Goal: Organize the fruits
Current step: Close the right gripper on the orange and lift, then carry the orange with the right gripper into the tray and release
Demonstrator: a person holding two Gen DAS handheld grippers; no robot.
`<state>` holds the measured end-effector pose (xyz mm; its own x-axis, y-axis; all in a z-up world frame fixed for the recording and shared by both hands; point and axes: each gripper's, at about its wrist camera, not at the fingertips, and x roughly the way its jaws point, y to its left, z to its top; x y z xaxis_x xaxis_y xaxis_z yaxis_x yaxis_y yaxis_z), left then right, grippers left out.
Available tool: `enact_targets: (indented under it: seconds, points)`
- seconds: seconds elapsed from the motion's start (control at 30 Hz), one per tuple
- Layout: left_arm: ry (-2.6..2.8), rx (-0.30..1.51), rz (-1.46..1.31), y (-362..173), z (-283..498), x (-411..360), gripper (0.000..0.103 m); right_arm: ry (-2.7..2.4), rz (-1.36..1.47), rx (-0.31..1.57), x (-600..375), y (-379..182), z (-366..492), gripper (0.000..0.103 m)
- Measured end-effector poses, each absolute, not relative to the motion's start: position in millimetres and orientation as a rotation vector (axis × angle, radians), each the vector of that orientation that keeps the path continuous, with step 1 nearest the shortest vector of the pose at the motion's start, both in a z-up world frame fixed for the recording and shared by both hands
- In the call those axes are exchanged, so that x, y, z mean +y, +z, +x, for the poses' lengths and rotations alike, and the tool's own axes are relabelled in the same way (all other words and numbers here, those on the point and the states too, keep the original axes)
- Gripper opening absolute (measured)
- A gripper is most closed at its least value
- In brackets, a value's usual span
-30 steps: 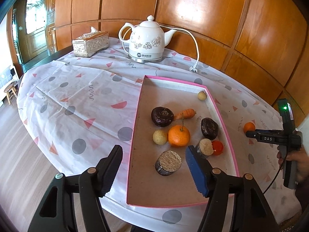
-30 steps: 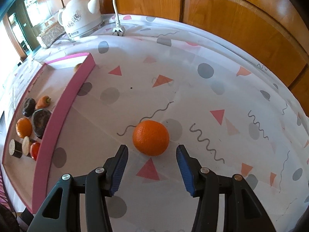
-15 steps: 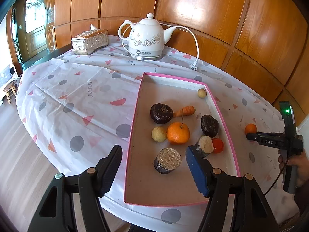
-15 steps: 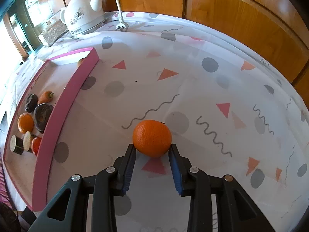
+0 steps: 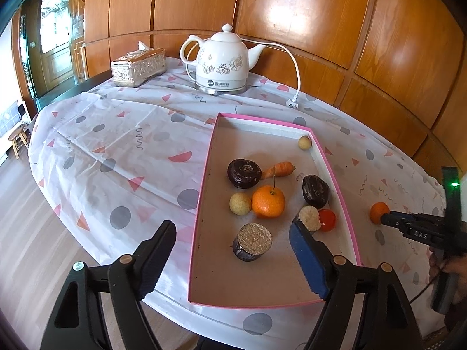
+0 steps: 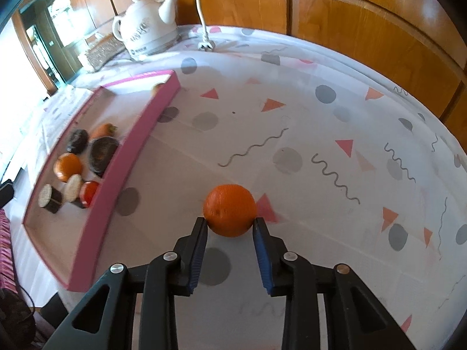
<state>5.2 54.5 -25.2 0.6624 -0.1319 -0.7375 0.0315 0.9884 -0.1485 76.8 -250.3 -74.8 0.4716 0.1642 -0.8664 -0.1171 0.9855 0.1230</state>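
We clamped the right gripper (image 6: pixel 229 223) on the orange (image 6: pixel 229 210), outside the pink tray (image 6: pixel 122 157); a firm centred hold suited lifting. Our left gripper (image 5: pixel 233 248) hung apart.

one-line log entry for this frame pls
right hand-held gripper: shut on orange, tablecloth outside tray | left hand-held gripper: open, empty, over pink tray | phase: grasp made, orange not yet in tray

Both wrist views (right slightly blurred, perhaps closer) share the tray (image 5: pixel 335 172).
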Motion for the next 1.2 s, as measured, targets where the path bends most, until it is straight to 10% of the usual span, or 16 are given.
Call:
enact_targets:
  seconds: [0.27,0.5,0.67,0.73,1.2]
  points:
    - [-0.096,0.842,-0.121,-24.4,1.9,52.9,0.081,0.187,0.067,1.056,-246.9,-69.5,64.9,0.018]
    - [-0.091,0.841,-0.135,-24.2,1.8,54.4,0.086,0.183,0.084,1.040,-251.7,-69.1,70.4,0.056]
    - [-0.082,0.834,-0.134,-23.6,1.1,55.8,0.086,0.131,0.043,1.080,-246.1,-77.7,97.3,0.056]
    - [-0.079,0.832,-0.134,-22.9,1.4,57.3,0.086,0.111,0.049,1.110,-246.4,-85.5,107.8,0.039]
    - [-0.068,0.830,-0.150,-22.8,2.0,60.5,0.086,0.219,0.052,1.018,-219.2,-54.7,61.9,0.039]
